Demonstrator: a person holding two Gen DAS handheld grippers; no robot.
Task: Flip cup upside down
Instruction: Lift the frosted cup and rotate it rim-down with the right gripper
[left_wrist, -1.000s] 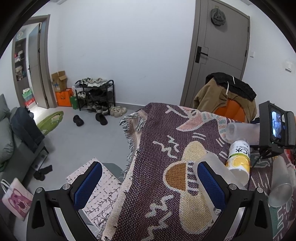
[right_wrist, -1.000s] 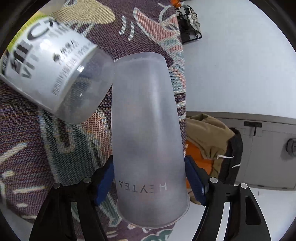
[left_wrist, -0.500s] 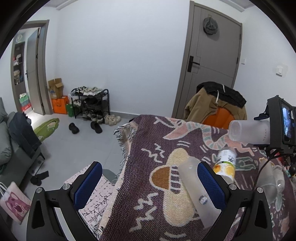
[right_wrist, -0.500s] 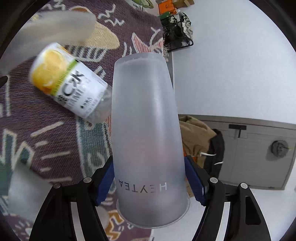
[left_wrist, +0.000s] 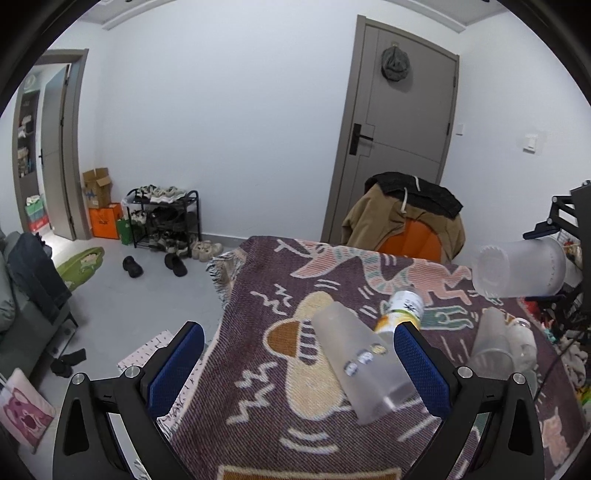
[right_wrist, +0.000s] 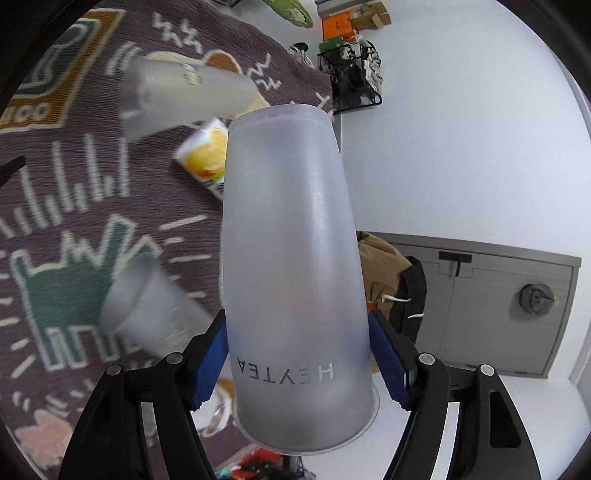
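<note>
My right gripper (right_wrist: 297, 363) is shut on a frosted HEYTEA cup (right_wrist: 291, 266), held in the air above the table, its blue pads clamping the cup near its wide rim. In the left wrist view the same cup (left_wrist: 517, 271) lies sideways in the air at the right, base pointing left. My left gripper (left_wrist: 299, 363) is open and empty above the patterned cloth (left_wrist: 258, 369), with a second frosted cup (left_wrist: 362, 365) lying on its side close to its right finger.
A lemon-label bottle (left_wrist: 404, 308) lies on the cloth behind the lying cup. A third frosted cup (left_wrist: 493, 341) and a clear glass (left_wrist: 522, 341) stand at the right. A chair with a brown jacket (left_wrist: 402, 218) stands behind the table.
My right gripper has lifted the HEYTEA cup higher and away from the bottle and cloth. The left gripper has pulled back and up, showing more of the table.
</note>
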